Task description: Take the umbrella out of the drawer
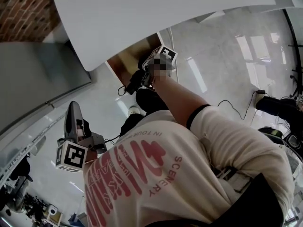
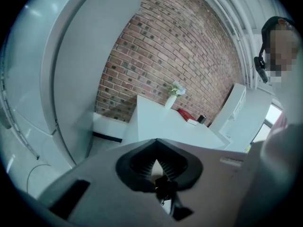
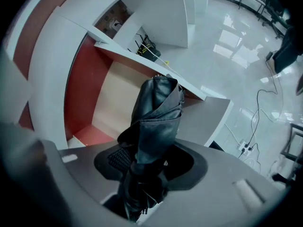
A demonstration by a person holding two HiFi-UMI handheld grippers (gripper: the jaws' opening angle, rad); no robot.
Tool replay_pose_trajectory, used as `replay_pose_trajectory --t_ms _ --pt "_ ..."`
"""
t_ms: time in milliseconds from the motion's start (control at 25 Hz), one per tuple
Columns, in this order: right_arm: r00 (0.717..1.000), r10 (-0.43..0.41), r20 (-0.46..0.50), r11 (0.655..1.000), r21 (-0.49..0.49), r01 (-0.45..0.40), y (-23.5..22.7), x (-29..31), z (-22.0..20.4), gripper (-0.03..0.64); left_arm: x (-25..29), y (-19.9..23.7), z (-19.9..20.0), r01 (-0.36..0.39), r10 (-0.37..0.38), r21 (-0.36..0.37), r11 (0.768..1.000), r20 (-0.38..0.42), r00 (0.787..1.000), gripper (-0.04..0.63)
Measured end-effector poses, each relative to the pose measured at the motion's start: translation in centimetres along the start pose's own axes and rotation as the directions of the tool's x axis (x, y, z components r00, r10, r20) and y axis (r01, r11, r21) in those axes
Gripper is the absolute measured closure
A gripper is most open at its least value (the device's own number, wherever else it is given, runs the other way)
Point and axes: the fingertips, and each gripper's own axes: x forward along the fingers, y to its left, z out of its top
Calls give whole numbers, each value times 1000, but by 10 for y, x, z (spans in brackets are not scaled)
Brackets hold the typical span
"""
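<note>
A folded black umbrella [image 3: 156, 112] stands clamped in my right gripper [image 3: 147, 161], whose jaws are shut on its lower part. It hangs above the open drawer [image 3: 111, 100], which has a pale wooden bottom and a red inner side. In the head view the right gripper [image 1: 146, 76] is held out over the drawer [image 1: 127, 60] under the white desk top [image 1: 156, 13], and the umbrella [image 1: 134, 82] points down and to the left. My left gripper [image 1: 73, 109] is low at the left, away from the drawer. Its pads meet at the tip, and the left gripper [image 2: 155, 163] holds nothing.
A cable [image 1: 236, 109] and a power strip [image 1: 259, 93] lie on the glossy floor at the right. Dark gear [image 1: 280, 109] stands beyond them. A brick wall [image 2: 189, 56] and a white counter [image 2: 161, 122] with a vase [image 2: 171, 100] face the left gripper. A shelf holds black cables [image 3: 149, 51].
</note>
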Motion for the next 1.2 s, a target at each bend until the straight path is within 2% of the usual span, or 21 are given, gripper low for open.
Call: replay_pose_trajectory --t_ms 320,520,680,880,1000,1200 --pt "992 56 109 993 -106 -44 3 -50 -1 405 10 -30 3 168 -167 49 985 -30 986 588" --pt "979 98 178 991 -107 -79 3 -82 -8 407 4 -42 17 256 -255 64 965 -19 967 588" --pt "954 155 255 985 -111 -130 1 -105 -13 407 -9 -51 25 306 -308 89 948 5 951 588" --pt "925 216 312 976 -72 -204 5 -135 -22 407 -20 -57 32 363 -367 103 926 16 930 588" --pt "909 235 344 972 -78 -221 3 -147 -29 407 -27 -59 33 395 -399 113 912 16 917 588" --pt "871 281 402 959 -87 -269 9 -180 -41 407 -39 -72 39 458 -464 139 878 12 886 588"
